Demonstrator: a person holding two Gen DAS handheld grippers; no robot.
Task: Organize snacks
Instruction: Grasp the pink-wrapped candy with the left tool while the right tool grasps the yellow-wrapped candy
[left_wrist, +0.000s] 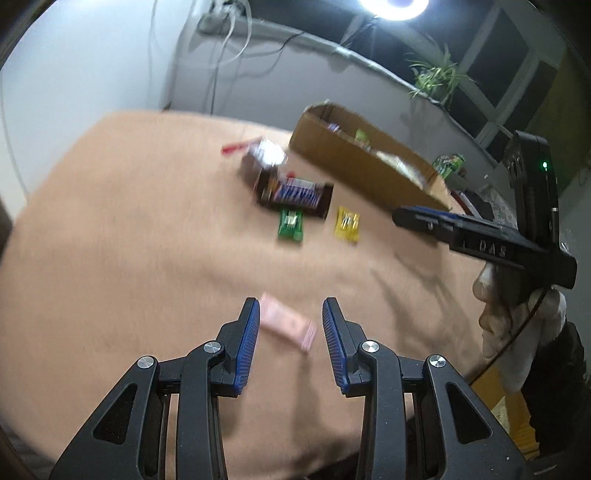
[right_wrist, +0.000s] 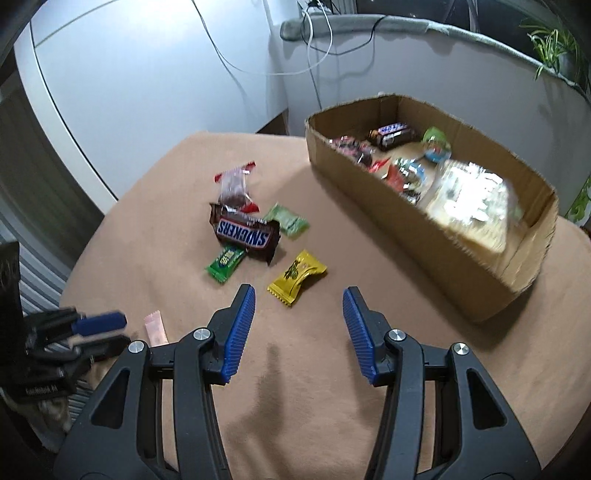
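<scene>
At the far left of my right wrist view, my left claw (right_wrist: 101, 330) hangs over the edge of the tan table (right_wrist: 155, 206), blurred, with its blue-padded fingers apart. Just beside its tip a pink packet (right_wrist: 155, 328) lies flat on the cloth. My left wrist view shows that same pink packet (left_wrist: 286, 325) between my spread fingers, though I cannot tell whether either pad touches it; the jaws stand wide with nothing gripped.

Further along, near the middle of the table, the loose snacks sit in a small cluster: a clear wrapper with red ends (right_wrist: 235, 184) at the back, a Snickers bar (right_wrist: 246, 233) overlapping it in front, a pale green candy (right_wrist: 289, 220) just right of the bar, and a bright green candy (right_wrist: 225, 263) tucked under the bar's near edge. A yellow candy (right_wrist: 297, 277) lies a little apart, nearest to my right claw (right_wrist: 299, 306), which hovers above the cloth with its jaws wide and nothing in them.

To the right, the cardboard box (right_wrist: 443, 254) rests on the table, already holding several wrapped snacks, among them another Snickers bar and a large clear bag at its near end. A potted plant (right_wrist: 554, 48) stands on the ledge behind it.
</scene>
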